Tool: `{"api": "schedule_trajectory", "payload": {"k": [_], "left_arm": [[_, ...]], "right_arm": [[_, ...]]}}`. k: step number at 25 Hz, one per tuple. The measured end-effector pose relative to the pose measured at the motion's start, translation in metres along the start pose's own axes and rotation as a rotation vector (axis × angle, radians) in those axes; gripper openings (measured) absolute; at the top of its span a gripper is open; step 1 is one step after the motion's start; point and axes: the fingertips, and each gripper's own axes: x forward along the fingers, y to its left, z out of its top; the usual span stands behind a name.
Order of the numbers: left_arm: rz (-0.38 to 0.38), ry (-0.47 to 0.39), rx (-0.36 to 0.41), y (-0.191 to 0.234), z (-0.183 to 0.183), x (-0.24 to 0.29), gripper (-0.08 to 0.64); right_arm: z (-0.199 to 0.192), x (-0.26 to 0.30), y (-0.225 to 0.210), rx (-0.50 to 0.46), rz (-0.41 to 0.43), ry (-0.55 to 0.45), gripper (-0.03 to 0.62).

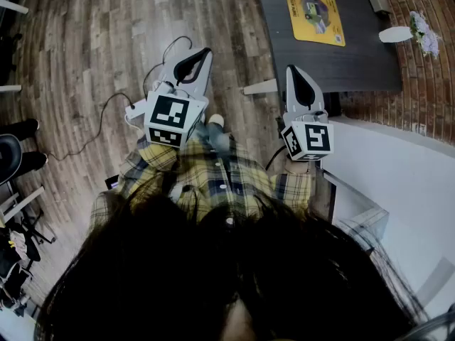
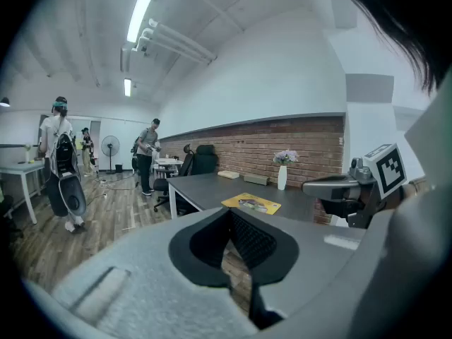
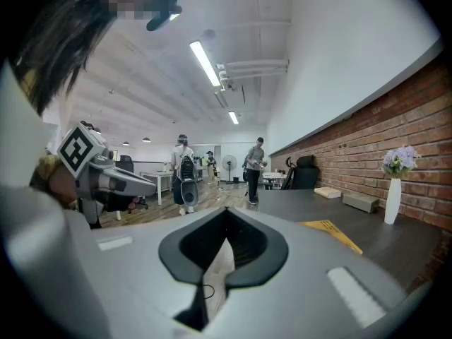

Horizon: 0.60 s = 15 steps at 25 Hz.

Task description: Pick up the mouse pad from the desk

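Observation:
The yellow mouse pad [image 1: 313, 11] lies flat on the dark desk [image 1: 355, 62], at its far side in the head view. My left gripper [image 1: 206, 50] is shut and empty over the wooden floor, left of the desk's corner. My right gripper [image 1: 293, 69] is also shut and empty, just short of the desk's near edge. In the left gripper view the mouse pad [image 2: 251, 203] shows ahead, past my left gripper [image 2: 227, 214]. The right gripper view has the mouse pad [image 3: 335, 234] to the right of my right gripper [image 3: 226, 214].
A white vase with flowers [image 1: 409, 33] stands at the desk's right end by the brick wall [image 1: 426, 98]. A cable and power strip [image 1: 135, 109] lie on the floor at left. Several people [image 2: 60, 161] stand farther off. An office chair [image 2: 201, 159] sits behind the desk.

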Motion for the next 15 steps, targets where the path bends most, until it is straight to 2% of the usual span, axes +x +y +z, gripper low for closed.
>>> {"api": "schedule_trajectory", "payload": {"k": [5, 9, 10, 15], "left_arm": [[0.005, 0.001, -0.006, 0.0, -0.002, -0.003, -0.003], [0.008, -0.002, -0.034, -0.001, -0.003, 0.002, 0.007], [0.007, -0.006, -0.04, -0.002, -0.003, 0.004, 0.05], [0.015, -0.029, -0.061, -0.006, 0.002, 0.015, 0.158]], "right_arm": [[0.0, -0.006, -0.007, 0.043, -0.05, -0.019, 0.005], [-0.001, -0.008, -0.016, 0.087, -0.043, -0.024, 0.012], [-0.001, -0.008, -0.018, 0.091, -0.042, -0.024, 0.019], [-0.001, -0.01, -0.032, 0.118, -0.031, -0.03, 0.132]]}}
